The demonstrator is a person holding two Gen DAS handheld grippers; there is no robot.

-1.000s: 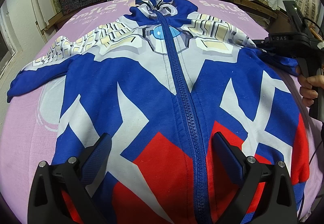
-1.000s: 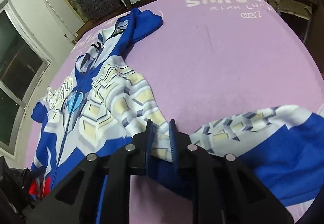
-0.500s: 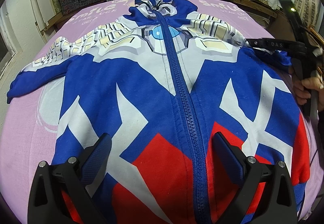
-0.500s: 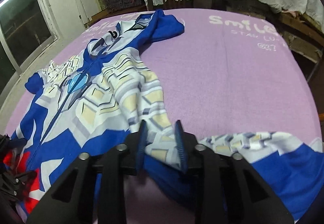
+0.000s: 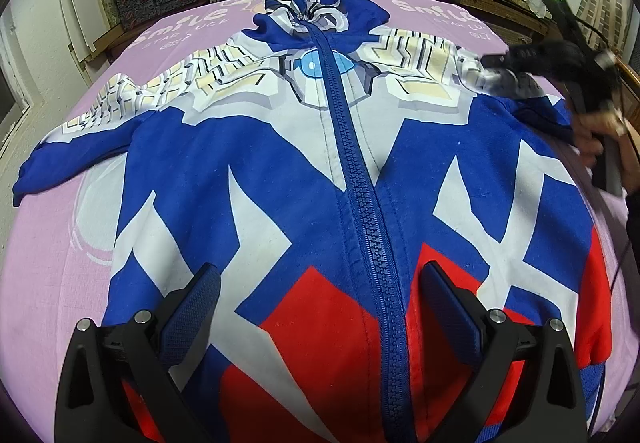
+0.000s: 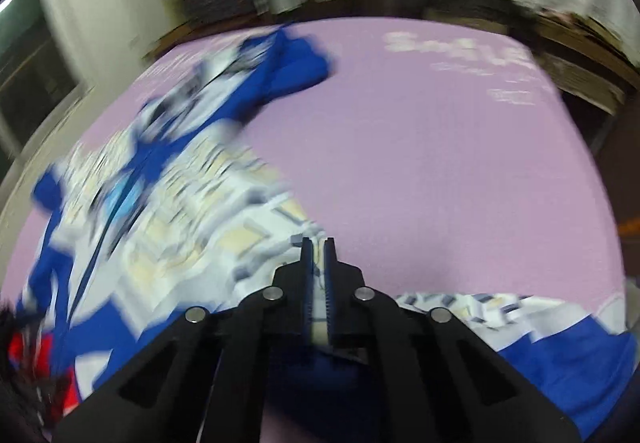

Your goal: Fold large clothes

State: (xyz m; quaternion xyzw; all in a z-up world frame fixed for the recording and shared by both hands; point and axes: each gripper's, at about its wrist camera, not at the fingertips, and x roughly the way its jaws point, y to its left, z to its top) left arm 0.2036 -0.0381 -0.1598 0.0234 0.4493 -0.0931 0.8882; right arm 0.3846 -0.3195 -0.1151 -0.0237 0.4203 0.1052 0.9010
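Pink-sheeted worktop (image 5: pixel 48 243) carries our zip-up jacket (image 5: pixel 280 171), spread flat (front up). Our left claw (image 5: pixel 320 307) hovers open over its hem; our right claw (image 6: pixel 318 263) has just pinched closed on its sleeve (image 6: pixel 520 327).

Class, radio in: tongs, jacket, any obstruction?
Left tongs open over jacket hem. Right tongs just closed, shut on its right sleeve. Nothing in the way.

I see the zip-up jacket (image 5: pixel 280 171) lying front side up on the purple sheet (image 5: pixel 48 243), its blue zipper (image 5: pixel 360 183) closed, the hood near the far edge and the red hem at the near edge. One sleeve (image 5: pixel 84 135) lies spread toward the left edge. The other sleeve (image 6: pixel 280 219) is lifted and bent near the right edge.
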